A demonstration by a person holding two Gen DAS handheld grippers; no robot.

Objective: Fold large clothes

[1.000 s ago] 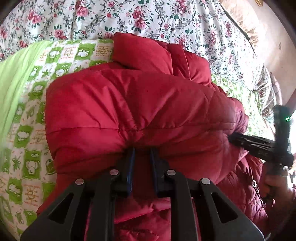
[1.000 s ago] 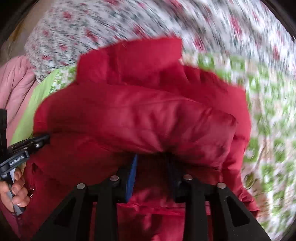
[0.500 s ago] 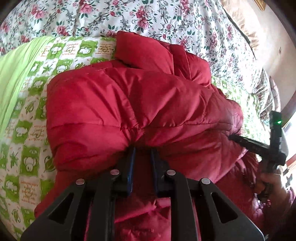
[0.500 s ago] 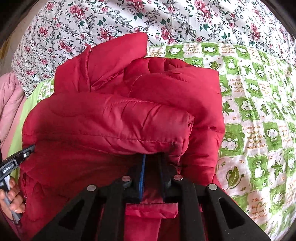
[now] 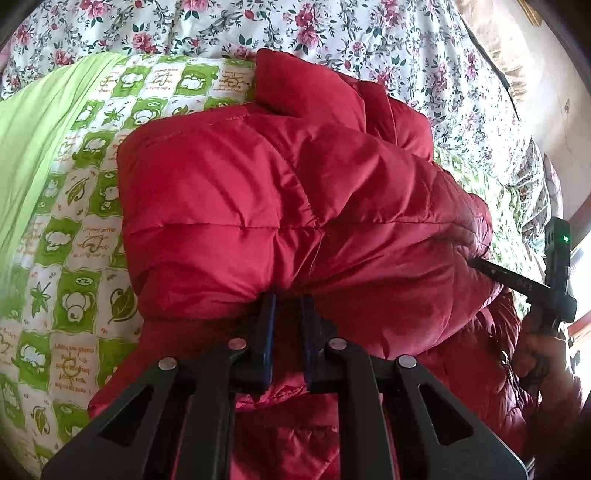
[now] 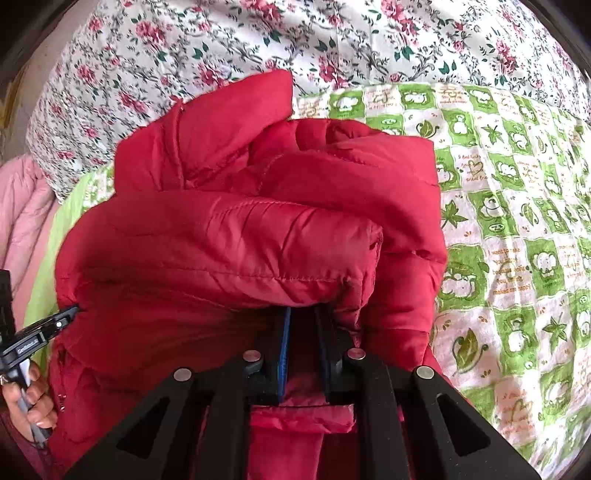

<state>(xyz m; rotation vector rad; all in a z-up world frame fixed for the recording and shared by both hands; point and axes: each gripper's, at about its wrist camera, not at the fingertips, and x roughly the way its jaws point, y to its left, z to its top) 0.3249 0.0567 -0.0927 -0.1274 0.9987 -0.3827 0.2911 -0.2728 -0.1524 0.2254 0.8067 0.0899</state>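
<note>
A red puffer jacket (image 5: 280, 206) lies bunched on the bed, its near part doubled over toward the far side; it also fills the right wrist view (image 6: 236, 236). My left gripper (image 5: 288, 299) is shut on the jacket's folded edge, fingertips buried in the fabric. My right gripper (image 6: 304, 312) is shut on the same edge further right. The right gripper also shows at the right of the left wrist view (image 5: 480, 263), and the left gripper at the left of the right wrist view (image 6: 70, 314).
A green-and-white checked quilt (image 5: 74, 229) lies under the jacket, also in the right wrist view (image 6: 517, 221). A floral bedspread (image 5: 332, 33) lies beyond. A pink garment (image 6: 22, 206) sits at the left. A wall (image 5: 546, 92) stands at the right.
Both grippers have carried the held edge of the jacket forward over the rest of it. The fold now covers more of the jacket, and the right wrist view has steadied.
</note>
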